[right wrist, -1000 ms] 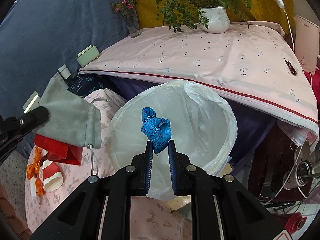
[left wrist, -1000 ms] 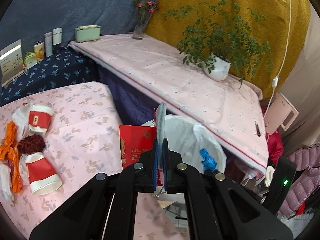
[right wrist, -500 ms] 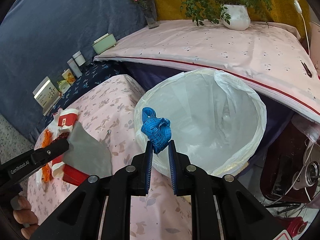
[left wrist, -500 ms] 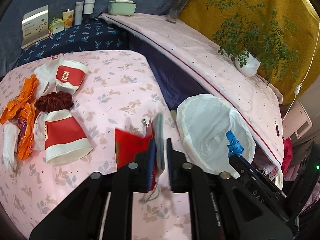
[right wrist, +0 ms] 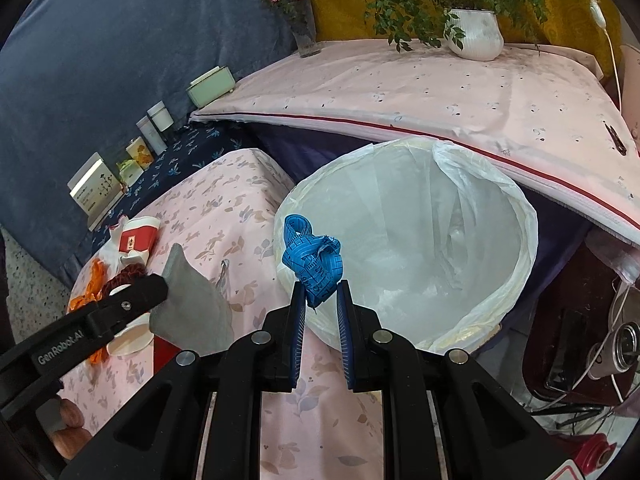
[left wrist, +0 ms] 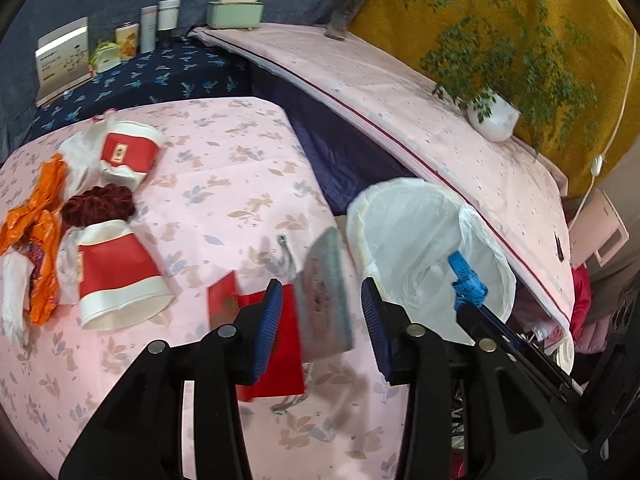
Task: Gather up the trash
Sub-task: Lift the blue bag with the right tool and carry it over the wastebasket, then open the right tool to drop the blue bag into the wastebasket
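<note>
My left gripper is open above the pink table. A grey pouch stands loose between its jaws, over a red envelope; in the right wrist view the pouch still touches the left fingertip. My right gripper is shut on a bunched blue tape measure, held at the near rim of the white-lined trash bin. The bin also shows in the left wrist view. Two red-and-white paper cups, an orange wrapper and a maroon scrunchie lie at the table's left.
A long table with a pink cloth runs behind the bin, bearing a potted plant and a flower vase. Jars and a card stand on a navy cloth at the back left. Clutter and cables lie on the floor right of the bin.
My left gripper has opened and let go of the grey pouch and red envelope over the table by the bin. The right gripper still holds the tape measure, with its jaws slightly wider.
</note>
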Motion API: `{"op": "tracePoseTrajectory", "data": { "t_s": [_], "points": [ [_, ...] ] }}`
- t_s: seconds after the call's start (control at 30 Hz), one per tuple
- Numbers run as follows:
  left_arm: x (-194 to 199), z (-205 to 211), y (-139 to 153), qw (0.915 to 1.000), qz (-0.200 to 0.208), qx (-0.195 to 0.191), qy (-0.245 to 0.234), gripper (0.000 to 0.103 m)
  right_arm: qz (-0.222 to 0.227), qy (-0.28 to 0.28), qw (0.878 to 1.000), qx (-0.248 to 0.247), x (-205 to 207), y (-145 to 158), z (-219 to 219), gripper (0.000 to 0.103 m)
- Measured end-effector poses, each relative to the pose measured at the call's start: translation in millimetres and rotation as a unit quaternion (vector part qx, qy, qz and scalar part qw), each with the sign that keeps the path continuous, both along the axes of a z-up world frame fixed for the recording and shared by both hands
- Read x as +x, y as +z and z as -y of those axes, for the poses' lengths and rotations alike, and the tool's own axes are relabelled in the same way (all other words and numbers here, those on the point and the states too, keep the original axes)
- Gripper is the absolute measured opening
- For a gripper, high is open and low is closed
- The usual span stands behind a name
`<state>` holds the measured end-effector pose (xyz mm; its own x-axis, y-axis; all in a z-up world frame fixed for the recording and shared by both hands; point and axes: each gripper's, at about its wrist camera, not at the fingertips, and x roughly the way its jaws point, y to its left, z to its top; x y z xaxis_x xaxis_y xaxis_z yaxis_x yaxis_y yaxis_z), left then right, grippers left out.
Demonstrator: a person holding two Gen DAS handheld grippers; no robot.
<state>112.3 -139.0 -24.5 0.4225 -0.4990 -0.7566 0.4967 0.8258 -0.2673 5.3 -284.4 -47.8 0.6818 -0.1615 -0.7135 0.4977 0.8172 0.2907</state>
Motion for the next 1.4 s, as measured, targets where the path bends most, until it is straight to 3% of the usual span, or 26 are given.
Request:
{"op": "tracePoseTrajectory", "data": {
  "t_s": [0.13,0.17,0.2,0.23,0.5,0.9,1.0,1.07,1.13,1.4],
  "points": [
    [-3,16,-13,0.9998,-0.009,0.010,-0.012,0.038,-0.002,0.000,1.000,-0.001,0,-2,1,0.015],
    [-3,18,-15,0.9998,-0.009,0.014,-0.012,0.033,-0.002,-0.002,1.000,0.000,-1,-2,3,0.015],
    [-3,19,-16,0.9997,-0.009,0.016,-0.013,0.022,-0.002,-0.003,1.000,0.001,-2,-3,5,0.015],
    [-2,20,-18,0.9996,-0.014,0.020,-0.015,0.004,-0.002,-0.005,1.000,0.002,-3,-3,7,0.015],
    [-5,28,3,0.9996,0.004,-0.001,-0.026,0.003,0.001,-0.013,1.000,-0.002,-5,-1,17,0.015],
    [-3,79,46,0.9959,0.031,-0.051,-0.067,0.003,-0.004,-0.034,0.999,-0.014,-2,2,42,0.015],
    [0,85,47,0.9945,0.023,-0.072,-0.073,0.007,-0.009,-0.036,0.999,-0.019,0,1,48,0.017],
    [3,87,47,0.9955,0.017,-0.067,-0.065,0.038,-0.010,-0.046,0.999,-0.025,-2,3,50,0.026],
    [4,84,46,0.9961,0.022,-0.067,-0.054,0.041,-0.003,-0.053,0.998,-0.025,-5,6,53,0.040],
    [11,63,36,0.9981,0.009,-0.057,-0.021,0.045,0.002,-0.052,0.998,-0.026,-10,12,51,0.043]
  ]
}}
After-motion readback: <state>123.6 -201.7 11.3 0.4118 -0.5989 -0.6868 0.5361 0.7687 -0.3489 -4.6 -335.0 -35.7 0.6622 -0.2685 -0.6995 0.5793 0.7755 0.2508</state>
